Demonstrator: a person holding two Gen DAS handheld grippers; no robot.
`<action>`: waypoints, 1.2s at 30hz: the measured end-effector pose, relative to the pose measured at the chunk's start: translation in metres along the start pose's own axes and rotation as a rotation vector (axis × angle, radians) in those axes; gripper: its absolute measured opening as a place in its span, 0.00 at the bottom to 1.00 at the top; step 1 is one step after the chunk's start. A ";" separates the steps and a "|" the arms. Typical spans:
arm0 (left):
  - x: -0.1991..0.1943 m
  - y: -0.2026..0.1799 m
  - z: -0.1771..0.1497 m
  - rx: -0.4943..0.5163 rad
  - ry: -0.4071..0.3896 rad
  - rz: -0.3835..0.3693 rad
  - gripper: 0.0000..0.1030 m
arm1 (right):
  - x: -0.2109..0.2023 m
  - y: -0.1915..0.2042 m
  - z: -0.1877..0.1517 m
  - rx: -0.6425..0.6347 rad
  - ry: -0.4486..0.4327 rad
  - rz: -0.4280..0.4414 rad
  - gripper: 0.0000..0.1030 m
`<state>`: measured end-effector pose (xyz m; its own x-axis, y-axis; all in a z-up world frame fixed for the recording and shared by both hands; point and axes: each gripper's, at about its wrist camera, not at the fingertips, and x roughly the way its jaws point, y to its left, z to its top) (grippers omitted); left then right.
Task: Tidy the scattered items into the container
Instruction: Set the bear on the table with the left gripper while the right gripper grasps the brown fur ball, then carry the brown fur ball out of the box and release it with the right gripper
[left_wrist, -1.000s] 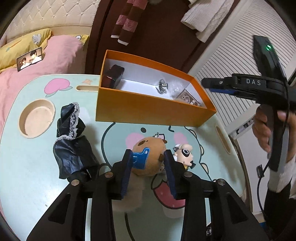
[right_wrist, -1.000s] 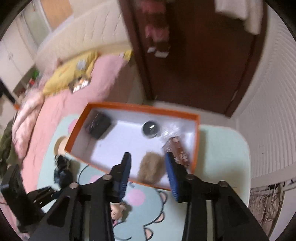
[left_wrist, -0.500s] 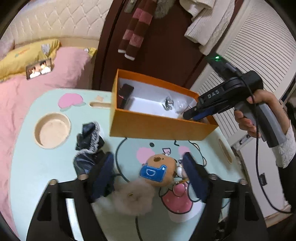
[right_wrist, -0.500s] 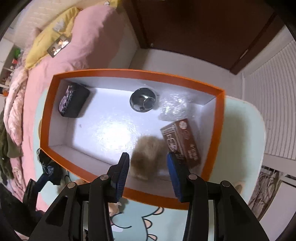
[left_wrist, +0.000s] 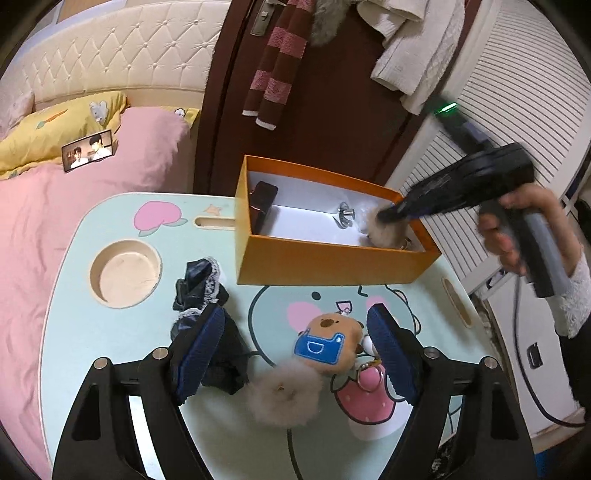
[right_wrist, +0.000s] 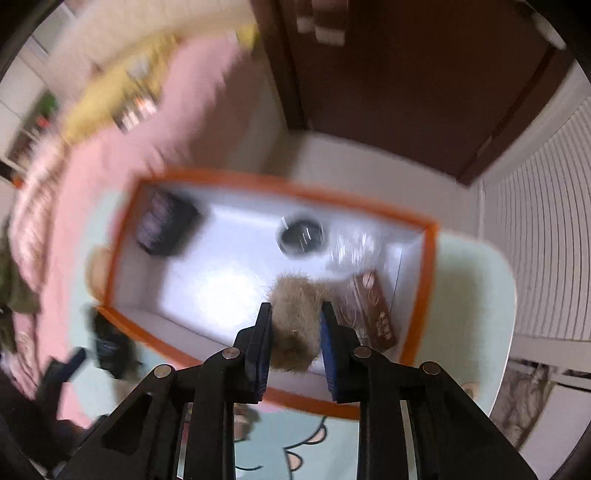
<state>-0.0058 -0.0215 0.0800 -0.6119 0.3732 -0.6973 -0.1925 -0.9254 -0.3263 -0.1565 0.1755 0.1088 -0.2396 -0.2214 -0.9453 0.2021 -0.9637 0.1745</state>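
While the right claw (right_wrist: 295, 332) has dropped from above the orange box (left_wrist: 332, 264) down into its right-hand end, it keeps its jaws closed on a tan fur pompom (right_wrist: 295, 317), which now hangs just over the white floor of the box, with a brown packet (right_wrist: 373, 314) immediately to the claw's right and a round metal piece (right_wrist: 301, 236) ahead of it; a dark pouch (right_wrist: 166, 225) lies far ahead to its left. The view is motion-blurred, so whether the pompom already touches the floor cannot be told. Meanwhile the left claw (left_wrist: 295, 354) has pulled back and spread wide, holding nothing, and it hovers over the tabletop (left_wrist: 92, 332) with a bear plush (left_wrist: 328, 339) and a pale fur pompom (left_wrist: 284, 395) between its jaws and a black lace-trimmed cloth (left_wrist: 199, 291) beside its left finger. By my reckoning one item is about to be released into the box, and three remain outside it for the left claw to gather.
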 end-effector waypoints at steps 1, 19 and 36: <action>-0.001 0.001 0.001 -0.006 0.000 0.001 0.77 | -0.016 0.000 -0.002 0.001 -0.042 0.027 0.22; 0.007 0.007 0.006 -0.082 0.043 -0.012 0.77 | 0.015 0.025 -0.128 0.093 -0.082 0.405 0.22; 0.006 -0.005 0.021 -0.046 0.046 -0.002 0.77 | 0.011 0.021 -0.148 0.133 -0.312 0.396 0.46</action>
<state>-0.0251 -0.0161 0.0906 -0.5751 0.3785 -0.7252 -0.1575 -0.9212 -0.3559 -0.0146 0.1754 0.0616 -0.4453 -0.5872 -0.6759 0.2175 -0.8032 0.5546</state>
